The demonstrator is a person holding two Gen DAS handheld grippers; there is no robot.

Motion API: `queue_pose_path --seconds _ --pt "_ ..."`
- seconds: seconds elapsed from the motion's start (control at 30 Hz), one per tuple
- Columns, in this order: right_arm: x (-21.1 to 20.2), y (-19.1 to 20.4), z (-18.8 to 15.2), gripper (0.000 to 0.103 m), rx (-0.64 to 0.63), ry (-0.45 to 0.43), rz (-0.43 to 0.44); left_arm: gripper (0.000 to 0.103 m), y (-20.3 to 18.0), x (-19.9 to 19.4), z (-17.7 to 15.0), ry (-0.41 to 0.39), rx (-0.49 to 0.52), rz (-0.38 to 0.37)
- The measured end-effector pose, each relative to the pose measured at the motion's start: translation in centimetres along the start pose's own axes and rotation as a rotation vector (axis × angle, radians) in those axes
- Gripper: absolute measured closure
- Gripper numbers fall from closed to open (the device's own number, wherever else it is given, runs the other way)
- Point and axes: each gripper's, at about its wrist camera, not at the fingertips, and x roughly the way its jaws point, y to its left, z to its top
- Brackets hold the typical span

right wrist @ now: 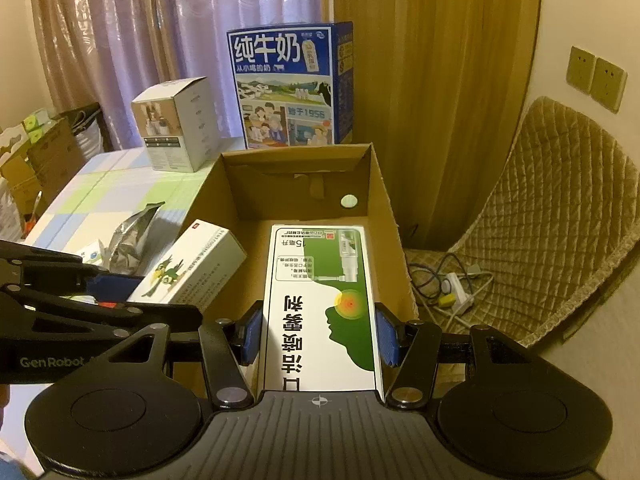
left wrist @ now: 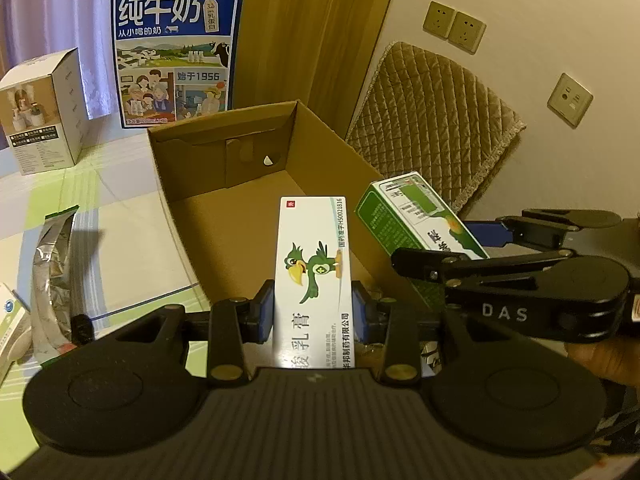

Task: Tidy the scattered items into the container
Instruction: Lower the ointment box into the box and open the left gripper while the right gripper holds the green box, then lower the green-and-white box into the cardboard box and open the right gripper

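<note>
An open brown cardboard box stands on the table. My left gripper is shut on a white carton with a green bird, held over the box's near edge; the carton also shows in the right wrist view. My right gripper is shut on a green and white spray carton, held over the box's open top; in the left wrist view this carton sits to the right of the bird carton, with the right gripper around it.
A silver foil pouch and a small white carton lie on the checked tablecloth at left. A blue milk carton box and a white product box stand behind. A quilted chair is at right.
</note>
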Motion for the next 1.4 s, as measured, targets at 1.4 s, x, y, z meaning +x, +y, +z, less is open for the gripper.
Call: queue_pose_path --seconds 1.4 --pt "2.7 -1.0 0.4 0.050 0.052 0.016 0.002 0.070 1.9 1.0 0.0 -0.033 -0.055 0.075"
